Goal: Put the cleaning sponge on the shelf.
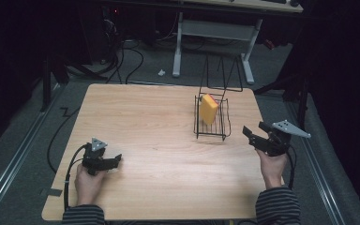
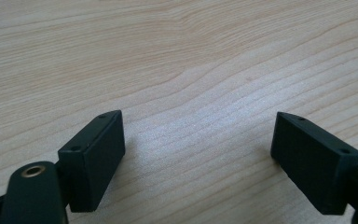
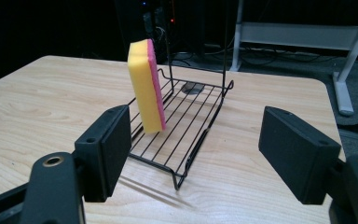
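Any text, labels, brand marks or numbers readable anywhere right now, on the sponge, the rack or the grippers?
None: no readable text in any view.
The sponge, yellow with a pink face, standing on edge in the wire rack, is plain.
The left gripper and right gripper, both open, carry no markings, only screw holes.
The wooden table shows bare grain.

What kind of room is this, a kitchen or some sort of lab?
Likely a lab or workshop, not a kitchen: a bare wooden table on grey floor, loose cables behind it, and a white desk frame in dim surroundings.
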`<move>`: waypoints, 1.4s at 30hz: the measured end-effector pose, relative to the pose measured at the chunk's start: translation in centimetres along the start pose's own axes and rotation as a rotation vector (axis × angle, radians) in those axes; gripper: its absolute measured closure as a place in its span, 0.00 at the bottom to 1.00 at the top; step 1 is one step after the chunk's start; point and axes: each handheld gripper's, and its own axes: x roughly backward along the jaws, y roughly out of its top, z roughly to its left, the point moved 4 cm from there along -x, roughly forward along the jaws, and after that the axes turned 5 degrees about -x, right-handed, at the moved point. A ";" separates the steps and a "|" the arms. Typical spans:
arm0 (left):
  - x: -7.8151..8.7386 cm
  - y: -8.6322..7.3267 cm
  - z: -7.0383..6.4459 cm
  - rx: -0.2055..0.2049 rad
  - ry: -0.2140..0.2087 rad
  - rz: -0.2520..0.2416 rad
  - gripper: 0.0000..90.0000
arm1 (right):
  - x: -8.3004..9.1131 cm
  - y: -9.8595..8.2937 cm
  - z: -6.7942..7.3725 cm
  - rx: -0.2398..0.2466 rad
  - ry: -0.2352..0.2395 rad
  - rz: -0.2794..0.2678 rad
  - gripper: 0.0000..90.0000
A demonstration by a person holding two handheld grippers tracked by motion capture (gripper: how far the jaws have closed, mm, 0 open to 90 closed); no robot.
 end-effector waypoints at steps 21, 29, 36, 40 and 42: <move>0.0 0.0 0.0 0.000 0.000 0.000 0.20 | 1.7 -2.4 -0.9 -0.042 -0.002 -0.009 0.31; 0.0 0.0 0.0 0.000 0.000 0.000 0.20 | 1.5 -3.7 -1.1 -0.045 0.009 0.021 0.34; 0.0 0.0 0.0 0.000 0.000 0.000 0.20 | 1.2 -4.7 -1.1 -0.053 0.013 0.037 0.35; 0.0 0.0 0.0 0.000 0.000 0.000 0.20 | 1.1 -4.9 -1.1 -0.057 0.013 0.035 0.35; 0.0 0.0 0.0 0.000 0.001 0.000 0.20 | 1.0 -5.1 -1.1 -0.058 0.014 0.037 0.35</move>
